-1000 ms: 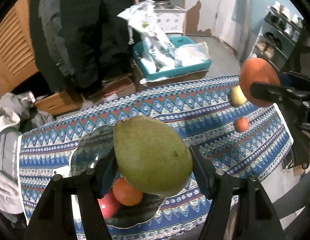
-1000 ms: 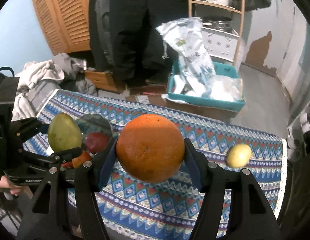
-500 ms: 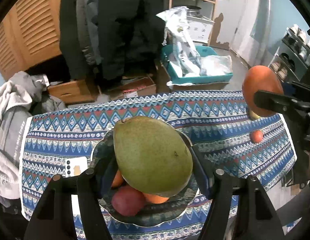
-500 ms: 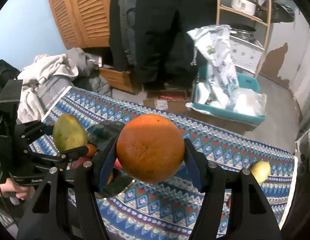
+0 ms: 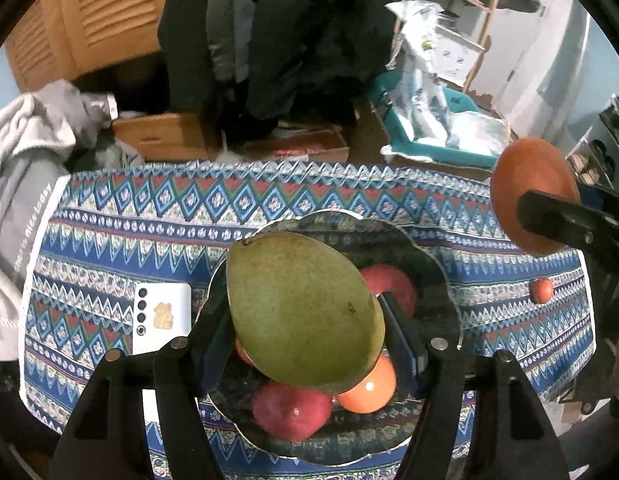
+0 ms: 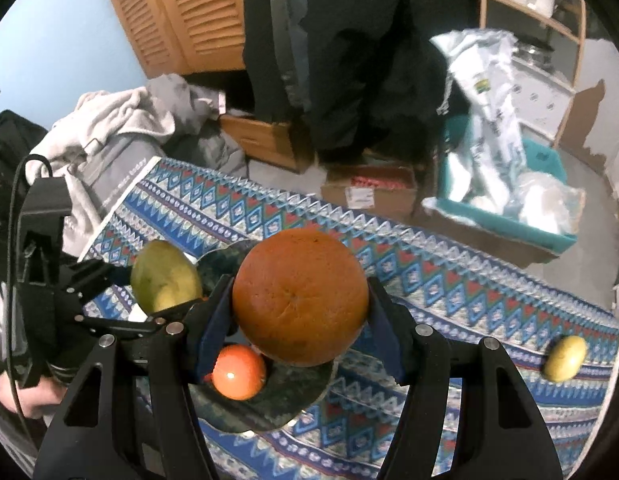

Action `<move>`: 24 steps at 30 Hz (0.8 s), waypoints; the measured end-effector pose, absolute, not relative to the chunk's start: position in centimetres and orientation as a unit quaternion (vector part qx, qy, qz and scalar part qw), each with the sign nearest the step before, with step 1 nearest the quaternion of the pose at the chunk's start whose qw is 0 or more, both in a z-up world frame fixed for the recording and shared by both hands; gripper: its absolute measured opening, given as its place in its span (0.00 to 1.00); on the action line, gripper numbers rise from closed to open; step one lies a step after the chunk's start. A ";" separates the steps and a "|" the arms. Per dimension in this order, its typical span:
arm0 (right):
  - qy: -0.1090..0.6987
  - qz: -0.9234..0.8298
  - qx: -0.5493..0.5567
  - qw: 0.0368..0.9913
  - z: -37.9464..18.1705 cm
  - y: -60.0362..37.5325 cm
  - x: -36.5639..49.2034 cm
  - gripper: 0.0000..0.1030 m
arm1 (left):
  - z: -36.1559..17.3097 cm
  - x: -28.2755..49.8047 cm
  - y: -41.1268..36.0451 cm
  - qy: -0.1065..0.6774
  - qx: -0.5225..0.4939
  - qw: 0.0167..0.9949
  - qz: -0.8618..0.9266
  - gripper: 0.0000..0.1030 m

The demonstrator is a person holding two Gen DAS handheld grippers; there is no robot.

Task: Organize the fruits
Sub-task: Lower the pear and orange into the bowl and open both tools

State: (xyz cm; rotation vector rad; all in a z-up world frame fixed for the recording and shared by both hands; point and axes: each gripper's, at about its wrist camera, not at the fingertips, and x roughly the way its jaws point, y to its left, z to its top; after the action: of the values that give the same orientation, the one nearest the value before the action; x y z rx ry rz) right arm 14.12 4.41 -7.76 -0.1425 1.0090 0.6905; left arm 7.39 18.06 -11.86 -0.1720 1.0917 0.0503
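My left gripper (image 5: 305,320) is shut on a big green mango (image 5: 301,308) and holds it above a dark scalloped bowl (image 5: 437,276). The bowl holds red apples (image 5: 289,412) and an orange fruit (image 5: 369,388). My right gripper (image 6: 301,300) is shut on a large orange (image 6: 299,296), above the bowl's (image 6: 305,392) right side. The mango (image 6: 165,276) also shows in the right wrist view, and the orange (image 5: 529,192) in the left wrist view. A yellow lemon (image 6: 565,358) and a small red-orange fruit (image 5: 541,290) lie on the patterned cloth (image 5: 149,208) at the right.
A white phone (image 5: 161,316) lies on the cloth left of the bowl. Beyond the table's far edge are a person in dark clothes (image 6: 349,60), cardboard boxes (image 5: 169,136), a teal bin with bags (image 6: 509,200) and grey clothes (image 5: 25,152) at the left.
Both grippers have moved left over the table with their fruit. The bowl now lies directly under the mango and under the orange; the lemon has slid toward the right edge of view.
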 end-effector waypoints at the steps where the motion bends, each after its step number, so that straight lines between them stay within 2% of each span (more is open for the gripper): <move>1: 0.478 0.327 -0.063 0.813 -8.2 4.8 14.4 0.63 | -12.4 7.6 18.4 0.523 -0.086 0.847 0.025 0.68; 24: 0.543 0.329 -0.042 0.772 -15.4 7.3 17.2 0.63 | -19.6 10.9 19.6 0.597 -0.136 0.790 0.032 0.68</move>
State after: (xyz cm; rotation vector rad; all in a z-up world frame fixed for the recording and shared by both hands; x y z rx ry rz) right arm 17.22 7.32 -15.40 -0.0902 1.1767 0.7131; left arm 10.87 19.57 -19.59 -0.2924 1.2854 0.0682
